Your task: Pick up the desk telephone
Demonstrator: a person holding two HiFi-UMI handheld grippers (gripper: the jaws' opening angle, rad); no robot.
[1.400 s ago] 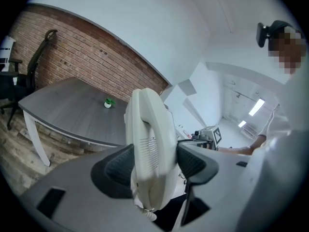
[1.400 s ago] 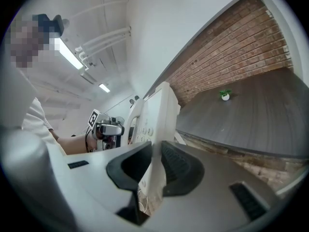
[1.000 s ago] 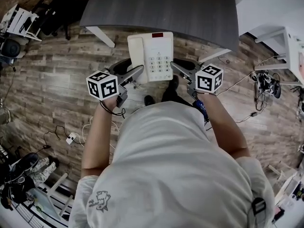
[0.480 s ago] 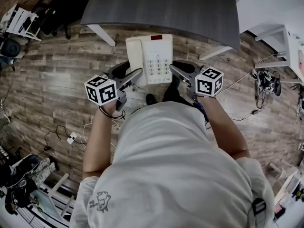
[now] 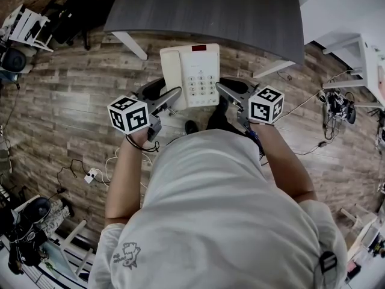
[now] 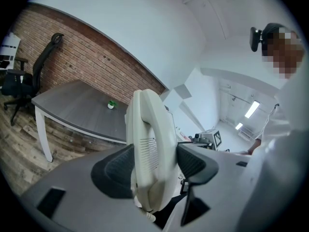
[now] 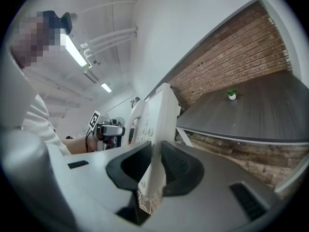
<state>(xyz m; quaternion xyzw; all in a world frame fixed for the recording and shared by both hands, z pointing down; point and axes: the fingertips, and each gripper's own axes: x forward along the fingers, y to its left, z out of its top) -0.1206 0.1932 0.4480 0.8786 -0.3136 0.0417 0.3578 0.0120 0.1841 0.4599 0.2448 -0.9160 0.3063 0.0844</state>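
Your left gripper's (image 5: pixel 170 97) jaws squeeze the left side of the desk telephone (image 5: pixel 198 74) and your right gripper's (image 5: pixel 225 90) jaws pinch its right edge, so it hangs between them over the wooden floor (image 5: pixel 72 101), just before the dark counter (image 5: pixel 204 11) with a tiny green plant (image 6: pixel 111 104).

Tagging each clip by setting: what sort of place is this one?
Probably an office or workroom: a grey desk, an office chair by a brick wall, and cables loose on the wood floor.
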